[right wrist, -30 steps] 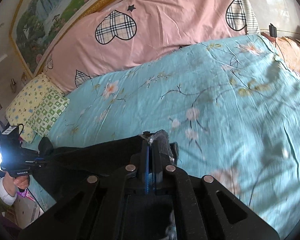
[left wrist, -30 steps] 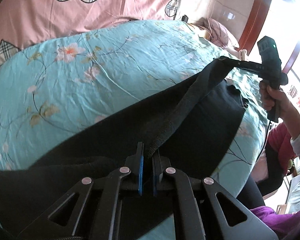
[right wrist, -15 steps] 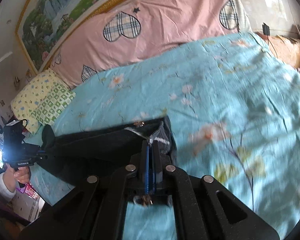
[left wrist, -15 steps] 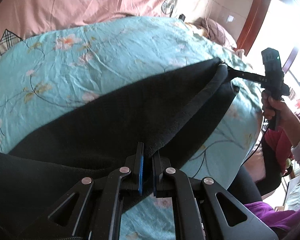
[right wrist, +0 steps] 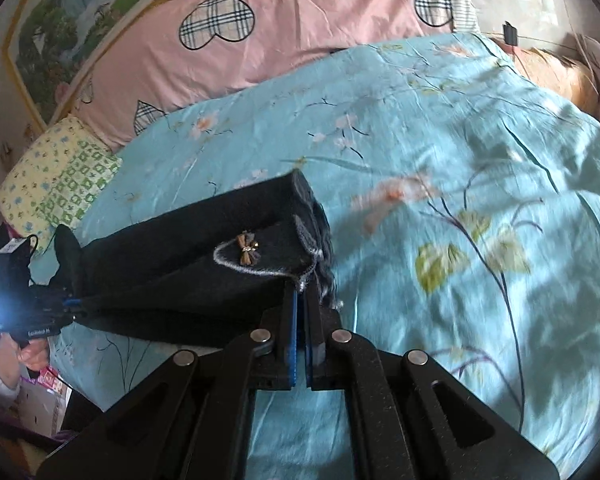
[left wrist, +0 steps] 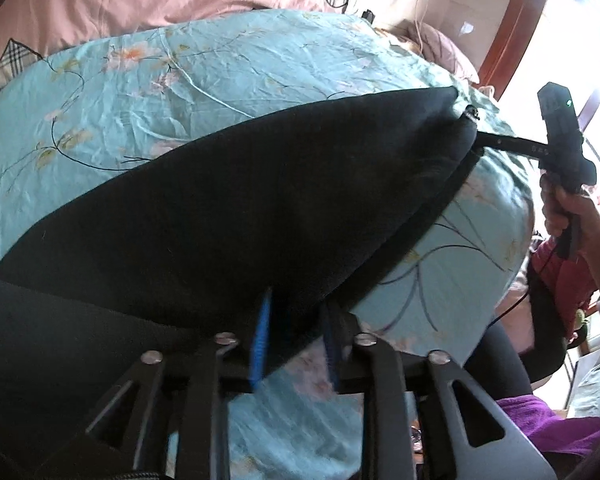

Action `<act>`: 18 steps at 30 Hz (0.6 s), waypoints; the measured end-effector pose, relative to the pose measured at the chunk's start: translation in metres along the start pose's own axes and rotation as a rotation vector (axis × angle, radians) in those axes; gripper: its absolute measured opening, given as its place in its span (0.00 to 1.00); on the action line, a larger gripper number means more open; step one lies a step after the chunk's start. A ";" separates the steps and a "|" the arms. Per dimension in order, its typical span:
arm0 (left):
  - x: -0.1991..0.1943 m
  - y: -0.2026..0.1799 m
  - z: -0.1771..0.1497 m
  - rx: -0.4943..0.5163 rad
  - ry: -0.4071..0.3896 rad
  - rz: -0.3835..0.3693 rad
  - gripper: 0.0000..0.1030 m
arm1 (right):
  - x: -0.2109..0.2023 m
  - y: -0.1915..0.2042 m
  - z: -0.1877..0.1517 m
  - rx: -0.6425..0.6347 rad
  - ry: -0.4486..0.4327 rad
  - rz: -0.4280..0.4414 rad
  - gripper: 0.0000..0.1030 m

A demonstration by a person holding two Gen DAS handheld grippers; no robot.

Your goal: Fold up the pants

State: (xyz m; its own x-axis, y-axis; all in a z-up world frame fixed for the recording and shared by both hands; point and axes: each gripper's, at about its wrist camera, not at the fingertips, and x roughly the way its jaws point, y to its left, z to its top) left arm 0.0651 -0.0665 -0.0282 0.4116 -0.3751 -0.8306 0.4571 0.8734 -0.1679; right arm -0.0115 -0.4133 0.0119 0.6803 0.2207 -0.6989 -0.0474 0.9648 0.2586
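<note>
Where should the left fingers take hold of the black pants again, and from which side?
Grip the near folded edge of the black pants, at the end opposite the right gripper, coming from the bed's front edge. The left gripper stands open there, and the cloth bunches into a thick hem between its fingers, lying over the blue quilt.

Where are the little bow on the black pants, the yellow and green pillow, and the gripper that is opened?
bow (right wrist: 247, 253), right wrist view, on its brown knot.
yellow and green pillow (right wrist: 56, 184), right wrist view, on its top face.
left gripper (left wrist: 296, 344), left wrist view, midway between its parted blue-padded fingertips.
</note>
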 end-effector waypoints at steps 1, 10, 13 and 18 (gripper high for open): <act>-0.002 0.000 -0.001 -0.003 -0.002 -0.006 0.32 | -0.002 0.001 -0.002 0.004 0.001 -0.011 0.08; -0.033 0.019 -0.020 -0.114 -0.046 -0.009 0.38 | -0.047 0.040 -0.002 -0.039 -0.119 -0.120 0.52; -0.046 0.031 -0.027 -0.160 -0.068 0.016 0.41 | -0.060 0.059 0.001 -0.067 -0.168 -0.140 0.52; -0.071 0.063 -0.040 -0.258 -0.107 0.053 0.42 | -0.062 0.092 0.007 -0.064 -0.198 0.008 0.52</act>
State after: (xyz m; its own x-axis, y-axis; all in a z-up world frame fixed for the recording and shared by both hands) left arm 0.0334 0.0272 -0.0013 0.5170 -0.3458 -0.7830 0.2224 0.9376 -0.2673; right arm -0.0527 -0.3392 0.0836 0.8101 0.2023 -0.5502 -0.0957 0.9716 0.2163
